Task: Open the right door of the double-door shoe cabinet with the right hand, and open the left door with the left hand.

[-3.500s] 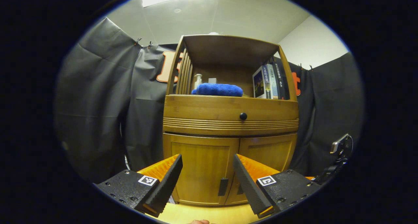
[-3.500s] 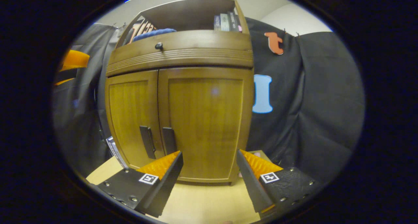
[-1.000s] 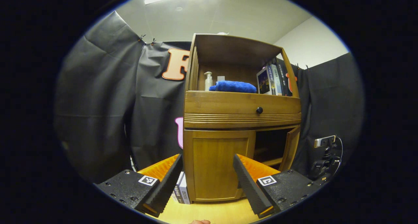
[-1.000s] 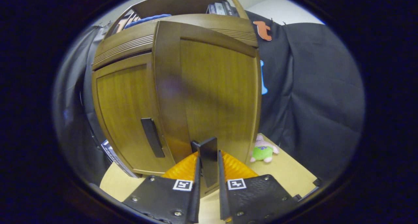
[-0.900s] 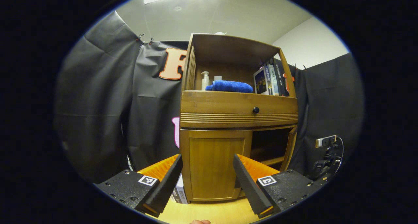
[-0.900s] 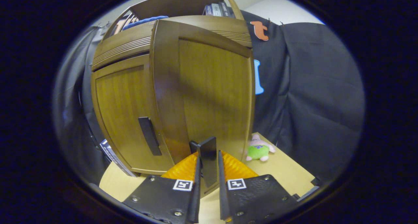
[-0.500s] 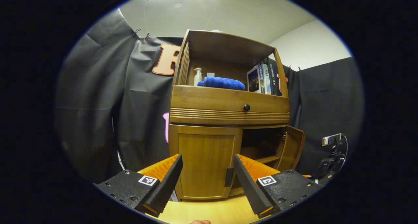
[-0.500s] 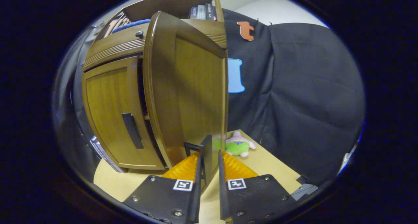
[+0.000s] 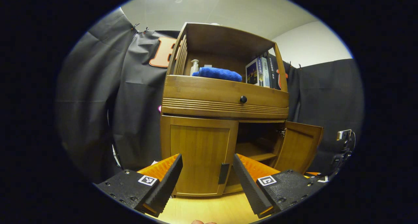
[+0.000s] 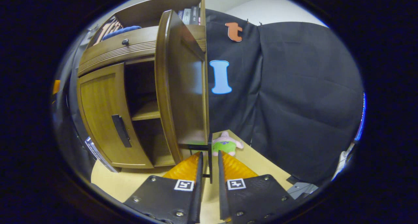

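Observation:
The wooden shoe cabinet [image 9: 225, 96] stands on a pale table. Its left door [image 9: 199, 158] is closed, with a dark vertical handle [image 9: 223, 173] near the inner edge. My left gripper [image 9: 207, 158] is open in front of this door, a little short of it, with nothing between its fingers. The right door [image 10: 183, 87] stands swung well out, baring a dark inside with a shelf [image 10: 147, 113]. My right gripper [image 10: 209, 156] is shut on the right door's handle [image 10: 210, 152], seen edge-on. The left door [image 10: 101, 116] and its handle [image 10: 120, 131] also show here.
A blue towel [image 9: 217, 73], a bottle and books [image 9: 258, 72] fill the upper shelf, above a drawer with a black knob [image 9: 243, 99]. A pink and green plush toy [image 10: 225, 144] lies on the table [image 10: 258, 162] behind the open door. A device on a stand [image 9: 343, 142] is at the right.
My right gripper has pulled the right door from closed to wide open, still holding its handle. The left gripper has stayed open and drawn nearer the closed left door.

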Tool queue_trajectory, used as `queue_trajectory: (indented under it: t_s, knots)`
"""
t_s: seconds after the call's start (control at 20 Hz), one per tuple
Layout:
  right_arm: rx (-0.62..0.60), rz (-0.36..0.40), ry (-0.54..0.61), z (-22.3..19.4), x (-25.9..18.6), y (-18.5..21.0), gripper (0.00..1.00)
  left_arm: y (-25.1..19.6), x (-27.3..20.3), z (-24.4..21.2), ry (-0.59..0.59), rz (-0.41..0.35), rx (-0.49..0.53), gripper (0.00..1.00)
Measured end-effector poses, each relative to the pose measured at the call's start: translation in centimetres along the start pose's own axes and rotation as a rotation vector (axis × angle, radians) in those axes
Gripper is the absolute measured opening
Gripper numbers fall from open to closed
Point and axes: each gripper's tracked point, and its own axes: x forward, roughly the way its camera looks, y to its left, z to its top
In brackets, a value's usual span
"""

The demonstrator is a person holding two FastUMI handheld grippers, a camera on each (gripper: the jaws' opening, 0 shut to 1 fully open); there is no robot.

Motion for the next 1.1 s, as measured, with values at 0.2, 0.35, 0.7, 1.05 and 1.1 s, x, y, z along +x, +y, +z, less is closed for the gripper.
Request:
queue_trajectory:
  t_s: [0.2, 0.35, 0.7, 1.05, 1.1]
  knots:
    - [-0.002, 0.007, 0.006, 0.2, 0.2, -2.0, 0.22, -1.2, 1.4, -1.0, 0.014, 0.019, 0.008, 0.92]
    - [-0.021, -0.018, -0.011, 0.7, 0.0, -4.3, 0.22, -2.7, 3.2, -2.5, 0.043, 0.018, 0.015, 0.92]
    - [-0.025, -0.115, -0.074, 3.0, 0.0, -10.6, 0.22, -6.0, 8.1, -5.4, 0.082, 0.001, 0.019, 0.92]
    - [0.030, -0.108, -0.157, 7.3, -2.4, -12.3, 0.19, -6.4, 12.2, -9.2, 0.142, 0.033, 0.018, 0.96]
    - [0.033, -0.102, -0.175, 8.2, -3.0, -12.3, 0.22, -6.3, 13.0, -9.9, 0.154, 0.036, 0.018, 0.96]
